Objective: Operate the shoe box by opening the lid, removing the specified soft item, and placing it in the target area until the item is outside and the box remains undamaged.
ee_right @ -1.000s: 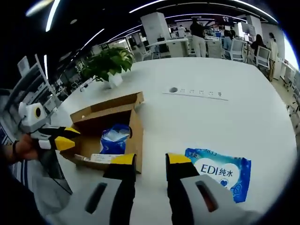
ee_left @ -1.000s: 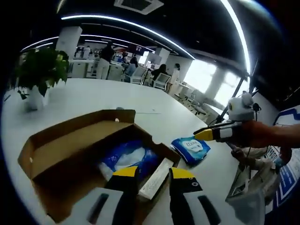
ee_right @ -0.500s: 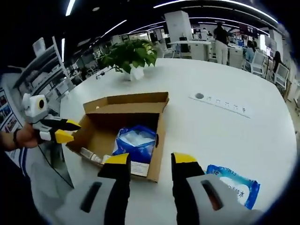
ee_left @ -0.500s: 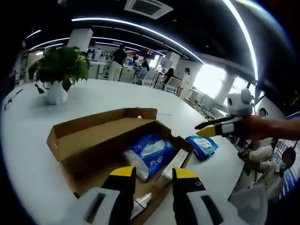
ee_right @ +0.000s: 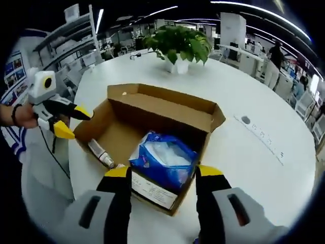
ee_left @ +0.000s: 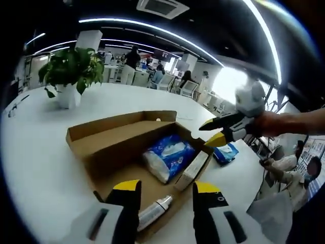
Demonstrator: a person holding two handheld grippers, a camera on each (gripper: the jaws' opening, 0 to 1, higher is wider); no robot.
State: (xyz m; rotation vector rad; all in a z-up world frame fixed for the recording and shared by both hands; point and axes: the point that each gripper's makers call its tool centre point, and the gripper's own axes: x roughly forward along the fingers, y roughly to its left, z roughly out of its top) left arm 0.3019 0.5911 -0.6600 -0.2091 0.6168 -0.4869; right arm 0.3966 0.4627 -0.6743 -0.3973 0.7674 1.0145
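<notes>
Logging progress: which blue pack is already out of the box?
The smaller blue pack on the table, behind the right claw; the other pack lies inside the box.

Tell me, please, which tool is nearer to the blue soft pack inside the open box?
Right. The right tool hovers open directly over the blue soft pack, its tips at the box's near edge. The left tool sits off beyond the cardboard box's far side, past the tube.

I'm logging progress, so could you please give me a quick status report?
Both grippers open, empty: left gripper, right gripper. Shoe box open; blue soft pack inside. Tube and white carton beside it.
</notes>
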